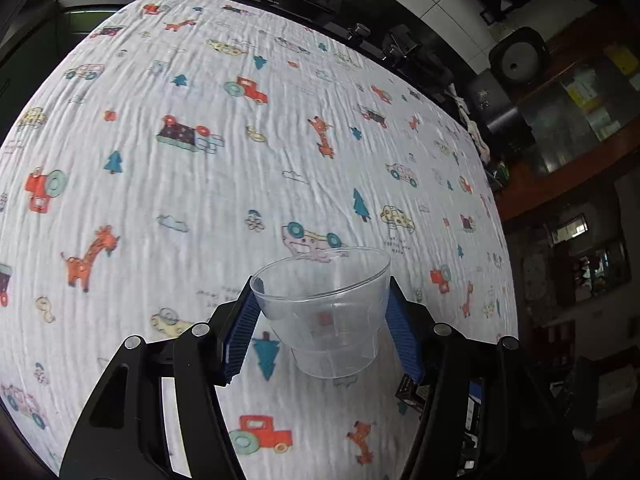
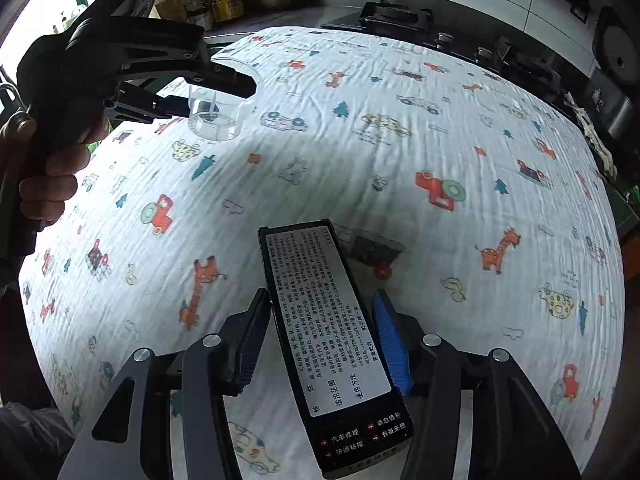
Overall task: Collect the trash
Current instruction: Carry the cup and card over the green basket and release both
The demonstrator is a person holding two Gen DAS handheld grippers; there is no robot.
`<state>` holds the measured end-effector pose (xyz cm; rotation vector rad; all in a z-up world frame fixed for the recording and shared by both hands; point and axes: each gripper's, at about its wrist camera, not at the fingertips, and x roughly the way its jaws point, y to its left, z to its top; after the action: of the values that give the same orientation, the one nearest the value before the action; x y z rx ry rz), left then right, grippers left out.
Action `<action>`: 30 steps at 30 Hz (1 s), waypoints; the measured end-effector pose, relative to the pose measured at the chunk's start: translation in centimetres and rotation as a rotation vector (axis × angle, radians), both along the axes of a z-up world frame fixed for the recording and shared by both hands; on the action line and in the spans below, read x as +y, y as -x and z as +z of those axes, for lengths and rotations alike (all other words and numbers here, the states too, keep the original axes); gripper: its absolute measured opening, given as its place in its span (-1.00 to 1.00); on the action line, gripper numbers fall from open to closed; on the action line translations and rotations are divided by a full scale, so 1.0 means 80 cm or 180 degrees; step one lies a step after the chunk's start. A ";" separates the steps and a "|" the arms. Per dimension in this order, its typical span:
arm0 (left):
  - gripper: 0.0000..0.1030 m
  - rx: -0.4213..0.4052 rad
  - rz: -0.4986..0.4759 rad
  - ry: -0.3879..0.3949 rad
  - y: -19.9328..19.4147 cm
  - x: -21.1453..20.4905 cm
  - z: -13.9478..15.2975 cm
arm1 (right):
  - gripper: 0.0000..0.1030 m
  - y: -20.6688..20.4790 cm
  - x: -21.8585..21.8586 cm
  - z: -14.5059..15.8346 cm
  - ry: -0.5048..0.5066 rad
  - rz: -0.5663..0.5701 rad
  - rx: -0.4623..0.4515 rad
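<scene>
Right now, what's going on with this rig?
A person is clearing trash off a table covered with a cartoon-print cloth. The left gripper is shut on a clear plastic cup and holds it above the cloth. The right gripper has a black box with a printed label between its fingers; the left finger touches it, the right one looks slightly off it. No bin is in view.

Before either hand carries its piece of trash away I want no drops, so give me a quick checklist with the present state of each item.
1. Left gripper shut on the clear plastic cup: ok, pads at both sides.
2. Cup clear of the printed cloth: ok, the right wrist view shows it lifted.
3. Right gripper firm on the black box: cannot tell; the right pad seems to stand slightly off.
4. Box off the cloth: cannot tell.
5. Trash bin in view: not ok, none visible.
</scene>
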<state>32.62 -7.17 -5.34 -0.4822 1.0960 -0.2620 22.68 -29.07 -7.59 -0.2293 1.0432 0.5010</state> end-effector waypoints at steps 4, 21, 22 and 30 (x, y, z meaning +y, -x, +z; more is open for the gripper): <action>0.17 -0.0108 0.0082 -0.0054 0.030 0.048 0.016 | -0.05 0.010 0.032 0.002 -0.0010 0.0116 0.0003; 0.16 -0.0391 0.0650 -0.0343 0.135 0.259 0.062 | -0.08 0.017 0.131 -0.017 0.0076 0.0281 0.0075; 0.16 -0.0409 0.0703 -0.0382 0.143 0.274 0.065 | -0.08 0.018 0.137 -0.014 0.0075 0.0301 0.0061; 0.16 -0.0346 0.1193 -0.0686 0.196 0.397 0.064 | -0.10 0.019 0.213 0.022 -0.0063 0.0593 -0.0082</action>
<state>16.91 24.59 -0.19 -0.4644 0.8956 0.1563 21.14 -12.06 -5.80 -0.3166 0.9963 0.6746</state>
